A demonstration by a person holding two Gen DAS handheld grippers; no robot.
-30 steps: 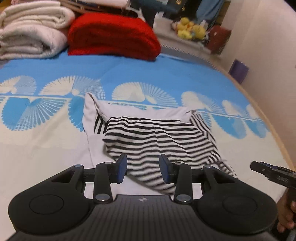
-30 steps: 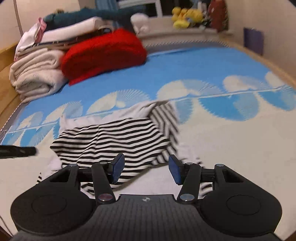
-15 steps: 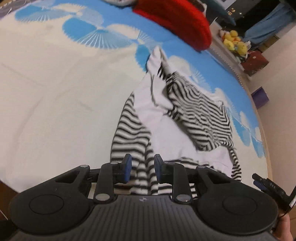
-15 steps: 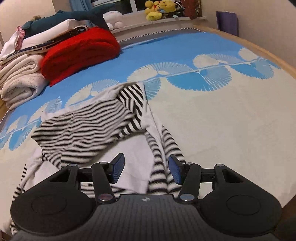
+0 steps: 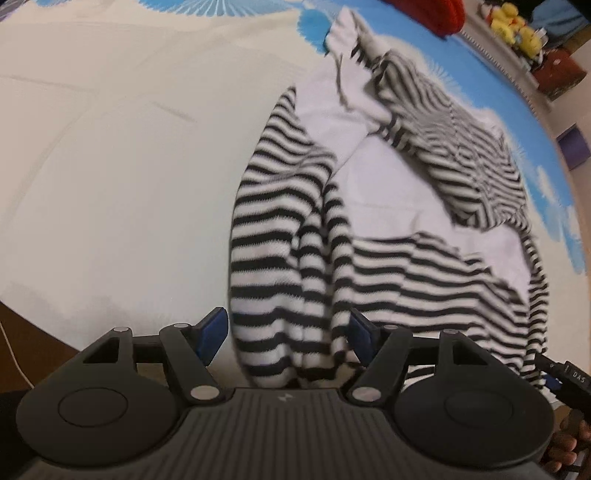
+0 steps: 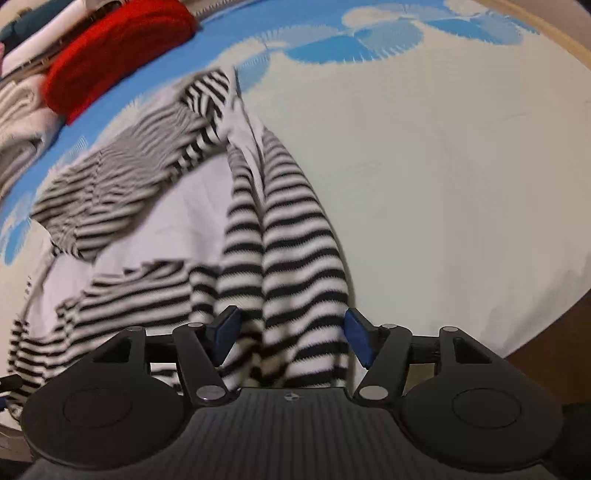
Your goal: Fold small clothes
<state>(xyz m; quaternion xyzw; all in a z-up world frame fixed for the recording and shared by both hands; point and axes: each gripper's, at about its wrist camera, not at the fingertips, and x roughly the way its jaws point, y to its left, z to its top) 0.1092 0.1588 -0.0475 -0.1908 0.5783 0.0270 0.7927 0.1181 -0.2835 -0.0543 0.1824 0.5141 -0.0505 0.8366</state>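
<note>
A black-and-white striped garment with white panels (image 5: 369, 192) lies rumpled on the bed; it also shows in the right wrist view (image 6: 155, 206). My left gripper (image 5: 288, 332) is open, its blue pads standing on either side of a striped sleeve (image 5: 273, 258) near the bed's front edge. My right gripper (image 6: 291, 334) is open, its pads on either side of the other striped sleeve (image 6: 291, 251). Neither pad presses the cloth. The right gripper's tip shows at the lower right of the left wrist view (image 5: 561, 376).
The bed cover (image 5: 110, 166) is cream with blue fan patterns. A folded red blanket (image 6: 114, 48) and folded white towels (image 6: 18, 114) lie at the far end. Yellow plush toys (image 5: 517, 26) sit on a ledge. The wooden bed edge (image 6: 546, 332) is close.
Both grippers have dropped low toward the near end of the garment. The left jaws have widened. A sleeve now lies between each pair of pads.
</note>
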